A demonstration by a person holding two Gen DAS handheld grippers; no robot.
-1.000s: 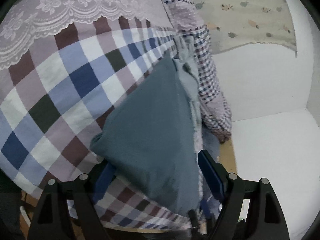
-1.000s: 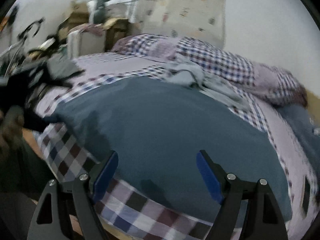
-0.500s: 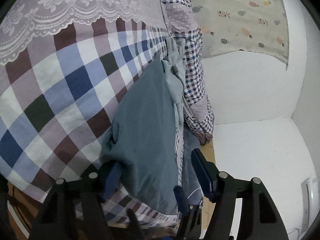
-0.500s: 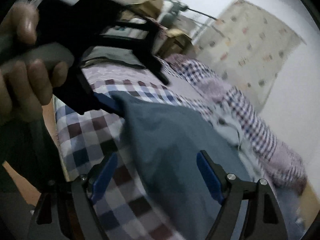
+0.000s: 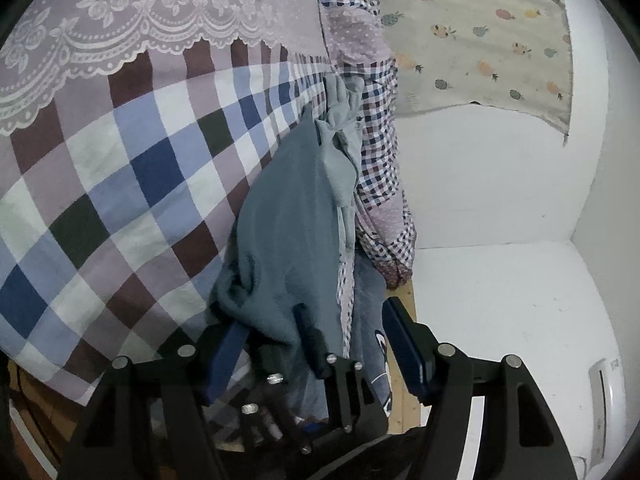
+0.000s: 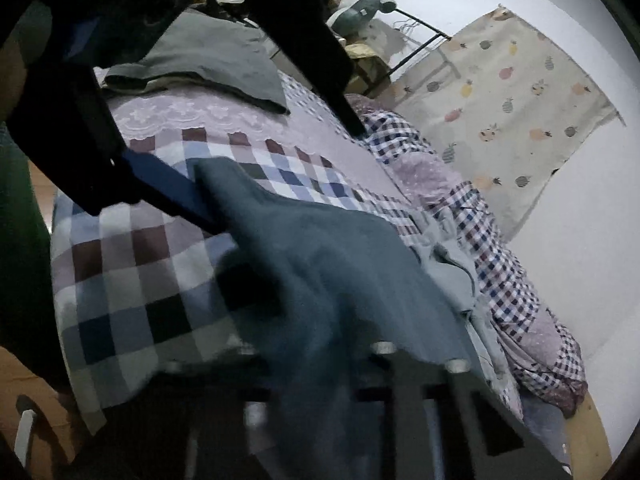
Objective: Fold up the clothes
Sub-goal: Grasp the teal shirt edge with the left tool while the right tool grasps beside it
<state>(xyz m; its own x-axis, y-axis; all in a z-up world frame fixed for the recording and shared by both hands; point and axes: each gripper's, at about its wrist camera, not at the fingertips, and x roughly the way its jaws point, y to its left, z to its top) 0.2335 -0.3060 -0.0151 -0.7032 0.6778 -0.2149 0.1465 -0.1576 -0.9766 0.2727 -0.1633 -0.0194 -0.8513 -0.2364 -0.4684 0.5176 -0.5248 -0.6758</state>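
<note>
Where the left gripper [image 5: 314, 344] looks along its blue fingers [image 5: 402, 344], they stand wide apart, the bunched edge of the teal garment [image 5: 288, 224] lying between them; whether a pad is pressing it cannot be made out. Just before it the right gripper [image 5: 310, 346] shows one blue finger against the same edge. In the right wrist view that gripper's own fingers are buried under blurred cloth, so how it stands cannot be told, though it seems to carry the garment [image 6: 344, 264] draped over it. Only this view shows the left gripper's finger [image 6: 168, 192] touching the garment's far corner. The garment lies on the checked bedspread [image 5: 120, 184], with a pale grey-green garment [image 5: 340, 152] touching its far edge. Beyond that runs a small-check quilt [image 5: 380, 128] along the white wall [image 5: 500, 184]. A fruit-print cloth [image 5: 480, 32] hangs above the quilt. Seen from the right wrist alone, a folded dark garment [image 6: 208, 64] lies on the bedspread's lace border [image 6: 192, 116]. No writing can be read.
</note>
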